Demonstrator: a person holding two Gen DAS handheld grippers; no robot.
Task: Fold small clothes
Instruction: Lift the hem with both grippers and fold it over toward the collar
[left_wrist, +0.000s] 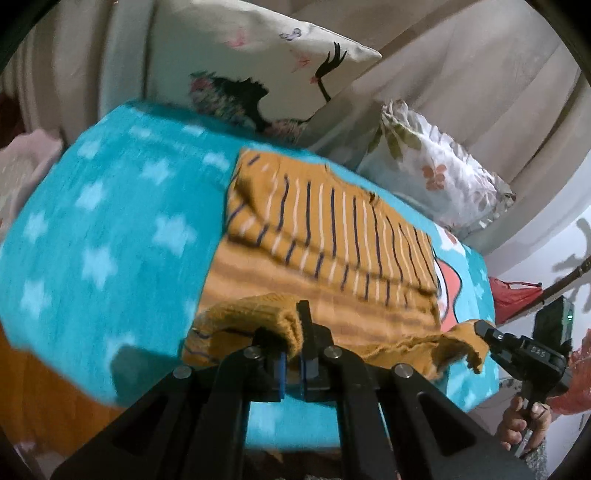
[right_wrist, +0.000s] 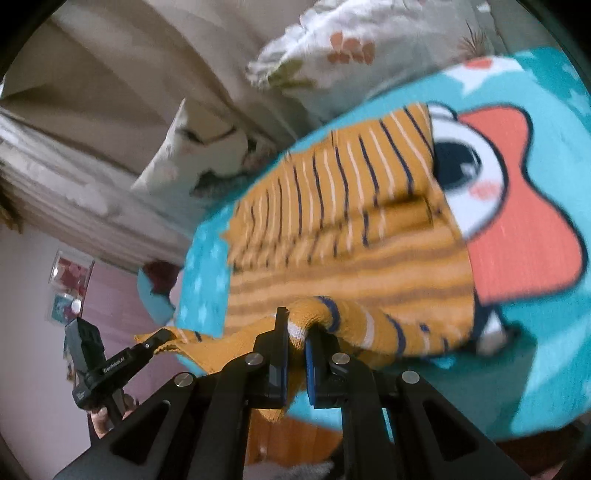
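Observation:
A small mustard-yellow striped sweater (left_wrist: 332, 236) lies on a turquoise star-print blanket (left_wrist: 110, 229); its sleeves are folded across the body. It also shows in the right wrist view (right_wrist: 343, 229). My left gripper (left_wrist: 293, 332) is shut on the near hem at the sweater's left corner and lifts it off the blanket. My right gripper (right_wrist: 297, 332) is shut on the near hem at the other corner. Each gripper shows in the other's view, the right one (left_wrist: 484, 328) and the left one (right_wrist: 162, 336), both pinching the hem.
The blanket (right_wrist: 535, 332) has a cartoon face with an orange bow (right_wrist: 517, 221). A bird-print pillow (left_wrist: 251, 70) and a floral pillow (left_wrist: 432, 166) lie behind the sweater against curtains. The blanket's near edge drops off below the grippers.

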